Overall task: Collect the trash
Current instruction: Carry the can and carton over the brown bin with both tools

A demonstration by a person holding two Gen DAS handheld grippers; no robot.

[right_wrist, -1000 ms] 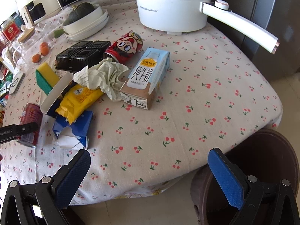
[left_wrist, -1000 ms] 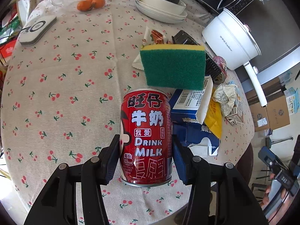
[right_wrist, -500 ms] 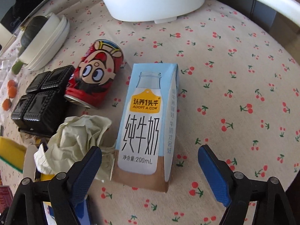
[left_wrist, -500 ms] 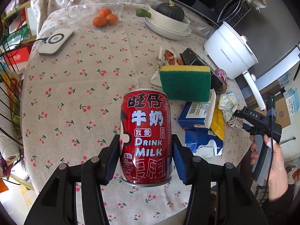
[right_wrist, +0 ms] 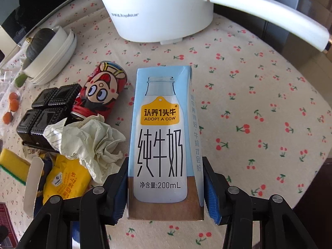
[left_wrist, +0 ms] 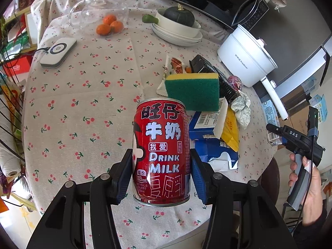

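My left gripper [left_wrist: 161, 178] is shut on an upright red milk can [left_wrist: 161, 151] and holds it above the cherry-print tablecloth [left_wrist: 83, 103]. My right gripper [right_wrist: 165, 188] is shut on a light-blue milk carton [right_wrist: 164, 137] that lies flat on the tablecloth [right_wrist: 259, 114]. Left of the carton lie a crumpled paper ball [right_wrist: 87, 139], a second red can [right_wrist: 101, 93] on its side, a yellow snack wrapper [right_wrist: 62, 180] and black plastic trays [right_wrist: 47, 112]. A torn blue box [left_wrist: 213, 139] lies right of the held can.
A white electric pot [right_wrist: 157, 10] with a long handle stands behind the carton. A green and yellow sponge [left_wrist: 193, 91], stacked white bowls with a squash [left_wrist: 178, 29], tangerines [left_wrist: 108, 27] and a white charger [left_wrist: 59, 51] are on the table. A dark bin [left_wrist: 269, 176] stands beside the table.
My right gripper moved in over the table and closed on the milk carton. My left gripper lifted the red can higher, away from the table.
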